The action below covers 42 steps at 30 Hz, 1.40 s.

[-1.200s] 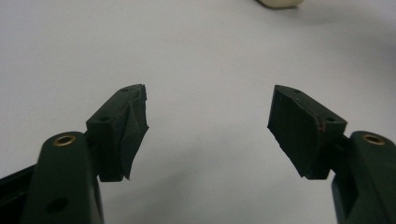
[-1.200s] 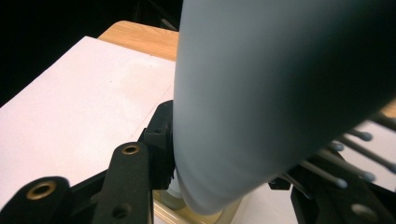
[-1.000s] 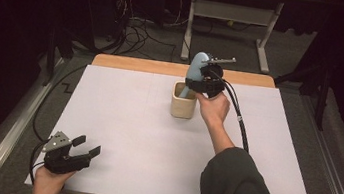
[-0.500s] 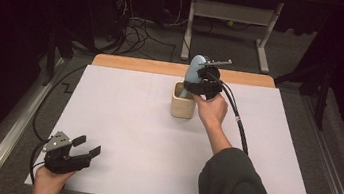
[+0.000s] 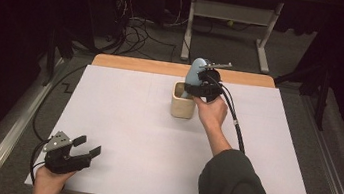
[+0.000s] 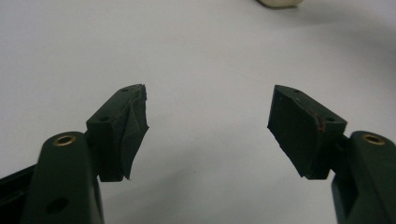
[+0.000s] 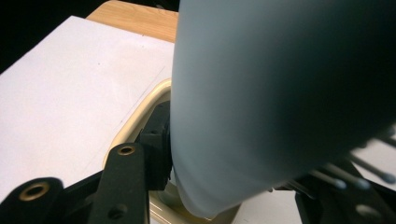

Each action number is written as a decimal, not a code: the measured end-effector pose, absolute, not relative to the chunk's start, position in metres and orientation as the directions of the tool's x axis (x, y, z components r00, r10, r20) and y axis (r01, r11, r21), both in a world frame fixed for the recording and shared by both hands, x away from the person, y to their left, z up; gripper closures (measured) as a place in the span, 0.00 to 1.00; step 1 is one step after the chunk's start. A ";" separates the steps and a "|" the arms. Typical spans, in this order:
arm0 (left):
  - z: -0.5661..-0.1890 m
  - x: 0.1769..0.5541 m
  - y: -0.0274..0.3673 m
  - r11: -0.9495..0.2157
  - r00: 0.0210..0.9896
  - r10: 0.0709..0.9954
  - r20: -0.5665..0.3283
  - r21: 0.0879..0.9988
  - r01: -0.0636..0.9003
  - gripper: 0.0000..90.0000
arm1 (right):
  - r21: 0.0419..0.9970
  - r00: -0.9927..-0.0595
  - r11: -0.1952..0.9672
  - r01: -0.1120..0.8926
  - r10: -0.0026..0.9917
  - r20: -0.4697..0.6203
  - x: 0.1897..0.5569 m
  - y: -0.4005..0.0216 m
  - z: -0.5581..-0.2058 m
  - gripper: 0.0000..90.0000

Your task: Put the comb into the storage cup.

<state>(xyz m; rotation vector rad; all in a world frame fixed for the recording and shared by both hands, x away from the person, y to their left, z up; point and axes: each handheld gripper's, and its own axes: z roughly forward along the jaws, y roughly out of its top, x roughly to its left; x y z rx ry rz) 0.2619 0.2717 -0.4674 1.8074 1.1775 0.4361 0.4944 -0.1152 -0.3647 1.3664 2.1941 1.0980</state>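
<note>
At the upper centre of the high view, the right gripper (image 5: pixel 200 85) is over a cream cup (image 5: pixel 182 106), and a pale blue-grey object (image 5: pixel 195 71) stands between its jaws; what that object is cannot be made out. In the right gripper view it looms as a blurred mass (image 7: pixel 280 93) hiding the far jaw, its lower end cut off inside the cup's rim (image 7: pixel 140 116). The near jaw lies against its side; the jaws have just been opening a little, though whether they still press on it is unclear. At the lower left, the left gripper (image 5: pixel 83 153) hangs with its jaws wide apart and empty above the white desk (image 5: pixel 121 120). Beyond the desk's wooden edge (image 5: pixel 139 65), cables (image 5: pixel 139 27) lie on a dark floor.
</note>
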 end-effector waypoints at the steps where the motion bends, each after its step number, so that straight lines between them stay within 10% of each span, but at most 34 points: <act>1: -0.467 0.262 0.272 -0.134 0.483 0.858 -0.174 0.832 0.538 0.32 | 0.754 -0.484 0.247 0.609 0.868 0.107 0.494 -0.114 -0.365 0.58; 42: -0.467 0.262 0.271 -0.137 0.487 0.856 -0.174 0.832 0.538 0.32 | 0.777 -0.459 0.206 0.595 0.881 0.118 0.489 -0.134 -0.364 0.35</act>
